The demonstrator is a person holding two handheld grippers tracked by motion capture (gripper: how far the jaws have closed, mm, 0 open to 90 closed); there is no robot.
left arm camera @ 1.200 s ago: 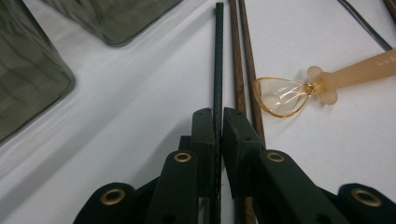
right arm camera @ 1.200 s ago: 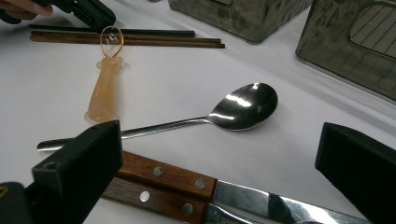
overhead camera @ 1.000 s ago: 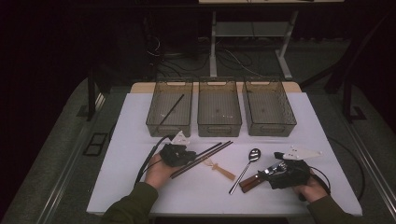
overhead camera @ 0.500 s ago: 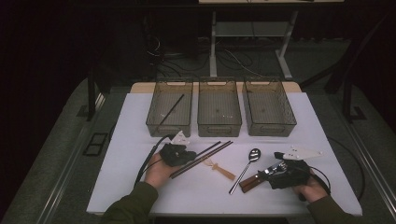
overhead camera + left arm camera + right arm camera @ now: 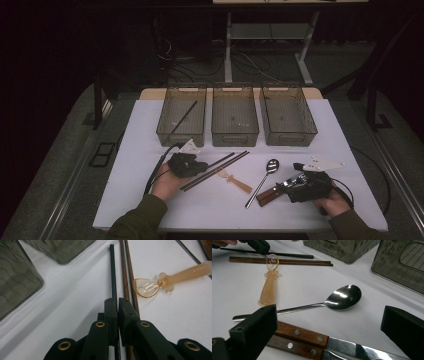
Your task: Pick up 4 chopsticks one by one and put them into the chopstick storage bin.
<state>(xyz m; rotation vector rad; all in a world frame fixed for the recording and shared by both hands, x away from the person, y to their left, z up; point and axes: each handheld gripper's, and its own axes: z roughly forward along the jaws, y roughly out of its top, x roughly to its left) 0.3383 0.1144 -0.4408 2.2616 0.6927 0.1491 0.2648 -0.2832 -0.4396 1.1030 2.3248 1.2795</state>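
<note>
My left gripper (image 5: 200, 167) lies low at the left of the white table (image 5: 150, 125), jaws shut on the near end of a black chopstick (image 5: 112, 270), which runs away from the jaws (image 5: 117, 305) along the tabletop. Two brown chopsticks (image 5: 126, 272) lie right beside it. A small amber plastic spoon (image 5: 175, 277) rests just past them. At the right, my right gripper (image 5: 295, 185) stands open, jaws wide (image 5: 329, 317) over two wooden-handled knives (image 5: 299, 336). A metal spoon (image 5: 342, 297) lies just beyond the knives.
Three clear bins stand in a row at the back: the left bin (image 5: 181, 134) holds one black chopstick (image 5: 184, 117), beside it the middle bin (image 5: 235, 136) and the right bin (image 5: 289, 136). A white flat piece (image 5: 320, 163) lies near the right gripper.
</note>
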